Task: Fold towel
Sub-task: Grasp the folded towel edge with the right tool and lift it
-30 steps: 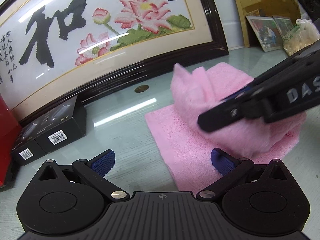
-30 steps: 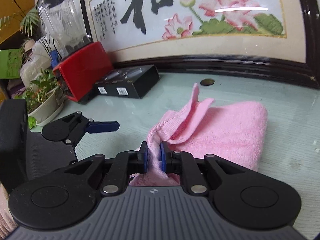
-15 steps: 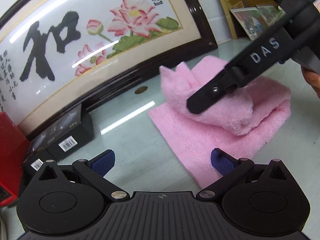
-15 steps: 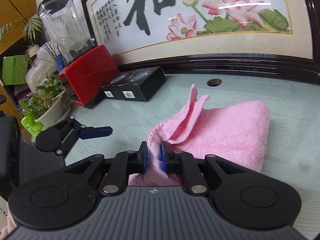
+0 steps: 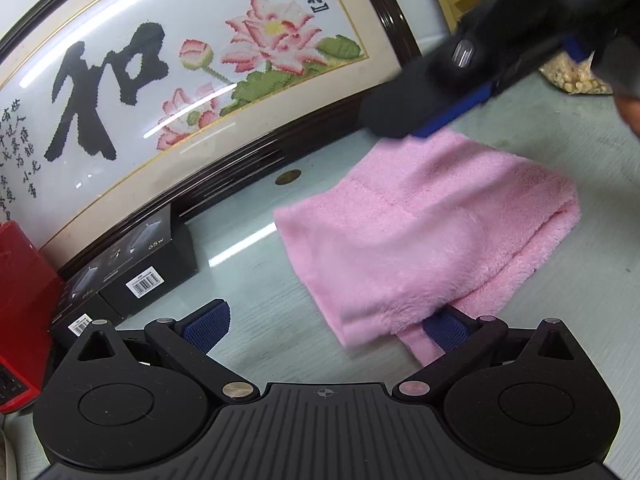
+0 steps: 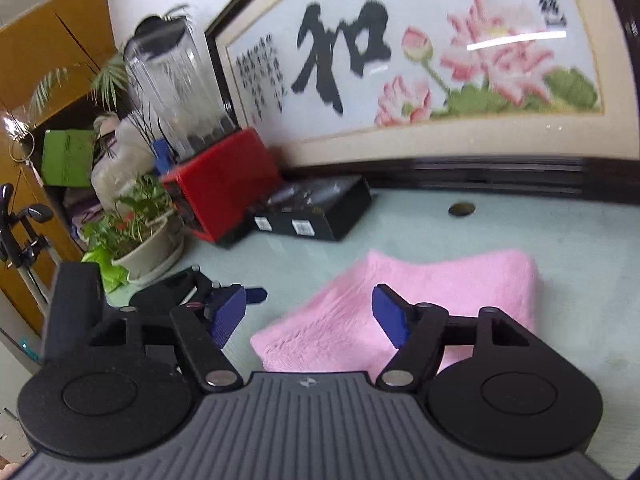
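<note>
Left wrist view shows the pink towel (image 5: pixel 432 240) lying folded in layers on the glass worktop (image 5: pixel 256 292). The left gripper (image 5: pixel 324 326) and the right gripper (image 6: pixel 308 314) both have fingers spread apart, holding nothing. It looks soft, light and limp, so I judge a corner or hem the best hold.

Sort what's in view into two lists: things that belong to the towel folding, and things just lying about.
Part of the job:
pink towel
left hand-held gripper, open
right hand-held gripper, open

Just lying about:
framed lotus embroidery
red blender
black boxes
potted plant
coin
</note>
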Available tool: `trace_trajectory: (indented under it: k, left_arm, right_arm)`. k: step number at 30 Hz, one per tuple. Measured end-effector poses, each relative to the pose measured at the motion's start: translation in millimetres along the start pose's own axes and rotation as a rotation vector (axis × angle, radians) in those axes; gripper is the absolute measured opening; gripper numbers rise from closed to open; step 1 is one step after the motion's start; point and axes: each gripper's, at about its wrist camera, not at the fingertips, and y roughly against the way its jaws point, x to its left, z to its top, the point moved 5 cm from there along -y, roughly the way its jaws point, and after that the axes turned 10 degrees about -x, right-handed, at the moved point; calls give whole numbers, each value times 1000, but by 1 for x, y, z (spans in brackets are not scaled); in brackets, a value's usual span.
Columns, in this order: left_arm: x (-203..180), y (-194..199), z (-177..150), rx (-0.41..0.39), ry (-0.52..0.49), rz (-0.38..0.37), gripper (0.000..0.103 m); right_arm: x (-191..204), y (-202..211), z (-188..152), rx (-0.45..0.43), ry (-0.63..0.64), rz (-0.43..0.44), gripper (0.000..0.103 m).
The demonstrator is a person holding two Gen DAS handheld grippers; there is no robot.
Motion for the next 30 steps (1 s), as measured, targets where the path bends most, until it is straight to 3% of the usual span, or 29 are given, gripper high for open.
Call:
trace_trajectory:
  k: [5, 13, 22, 24, 30]
  left_arm:
    - [1, 0, 0, -5, 3, -2, 103]
    - [-1, 1, 0, -13, -3, 2, 103]
    - [-1, 1, -1, -19, -5, 2, 103]
    - [-1, 2, -1, -20, -7, 3, 103]
    - [-1, 2, -1, -24, -10, 5, 103]
  right_arm:
    - [-11, 16, -20, 38, 137, -108, 74]
    - [-3, 16, -47, 79, 373, -187, 75]
    - [7, 15, -76, 124, 628, -272, 58]
    - [13, 24, -79, 118, 566, -235, 58]
    - [6, 28, -75, 74, 573, -288, 57]
